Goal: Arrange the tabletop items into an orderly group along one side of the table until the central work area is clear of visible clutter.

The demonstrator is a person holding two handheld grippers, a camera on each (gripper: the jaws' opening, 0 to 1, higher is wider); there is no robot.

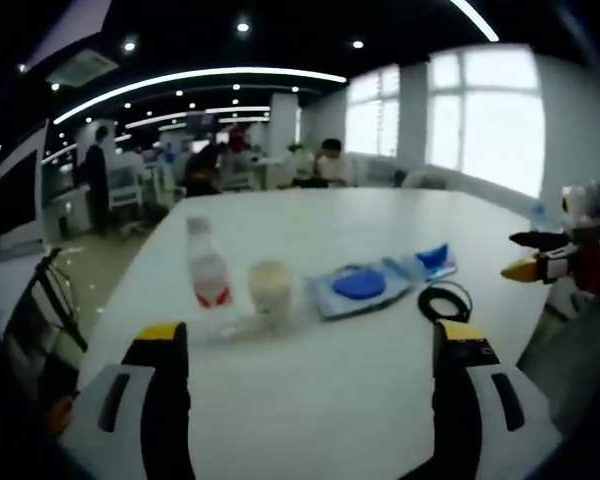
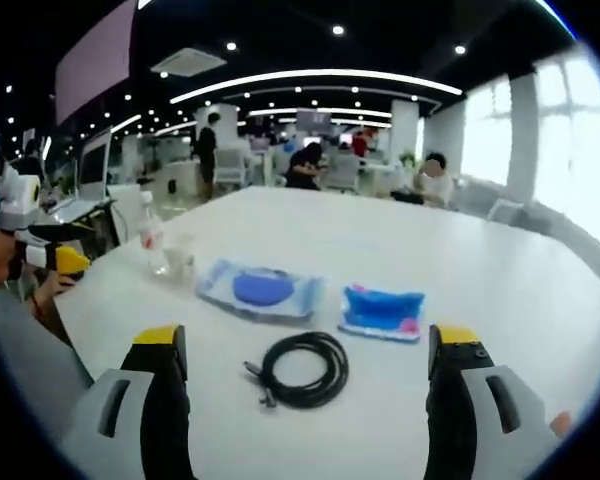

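Left claw (image 1: 305, 345) apart, right claw (image 2: 305, 345) apart above coiled cable (image 2: 302, 369), bottle (image 1: 207, 267) beside cup (image 1: 270, 289)

Open-plan office: large white table (image 2: 400, 250) in the foreground, rows of desks with monitors (image 2: 92, 165) beyond, people seated at workstations (image 2: 305, 165) and one standing (image 2: 208, 145). Dark ceiling fitted with long curved light strips (image 2: 320, 75), recessed spot lamps (image 2: 337, 30) and a ceiling air-conditioning unit (image 2: 188, 62). Tall bright windows (image 1: 485, 120) along one wall, white columns (image 2: 405, 130) between the work areas.
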